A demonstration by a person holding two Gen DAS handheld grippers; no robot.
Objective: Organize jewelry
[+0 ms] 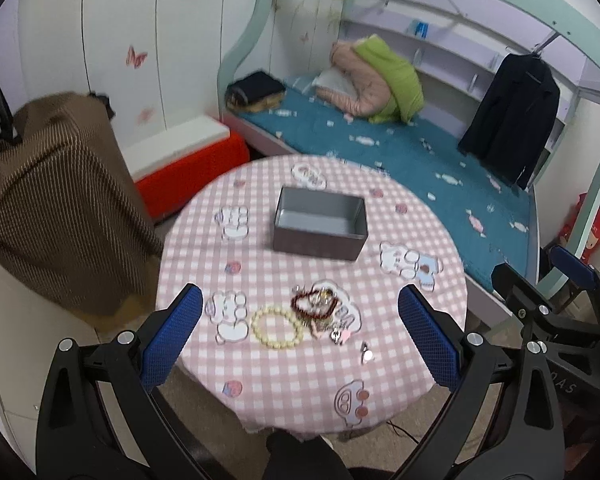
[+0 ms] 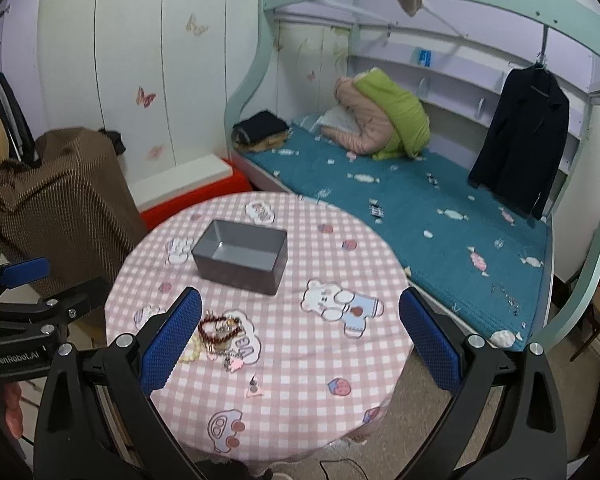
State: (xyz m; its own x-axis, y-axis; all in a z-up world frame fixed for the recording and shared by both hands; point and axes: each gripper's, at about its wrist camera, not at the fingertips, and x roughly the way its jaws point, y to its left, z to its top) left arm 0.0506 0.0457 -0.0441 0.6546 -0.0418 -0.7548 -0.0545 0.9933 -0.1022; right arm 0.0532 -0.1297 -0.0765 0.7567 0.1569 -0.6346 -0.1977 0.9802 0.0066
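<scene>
Left gripper (image 1: 300,336) hovers above the near edge of the round table with pink-white checked cloth (image 1: 400,220), blue-padded fingers (image 1: 172,336) spread wide, holding nothing. Between the fingers in the left wrist view: cream bead bracelet (image 1: 277,327) at 7 o'clock of the jewelry heap, lying flat on the cloth. Just beside it at 2 o'clock, dark red bead bracelet (image 1: 314,304), touching a tangle of small metal pieces (image 1: 326,322); can't separate those items. Small pink earring (image 1: 366,354) lies apart at 4 o'clock of the heap. Grey rectangular open metal box (image 1: 320,222) sits at 12 o'clock from the heap, well apart, upright; nothing visible on the part of its floor in view.

Right gripper (image 2: 300,344) hovers over the table too, fingers wide open, gripping nothing. In its view the heap sits by its left finger, which partly hides the cream beads; the box lies at 12 o'clock. Blue-sheeted bunk bed (image 1: 420,152) behind the table at 1 o'clock.
</scene>
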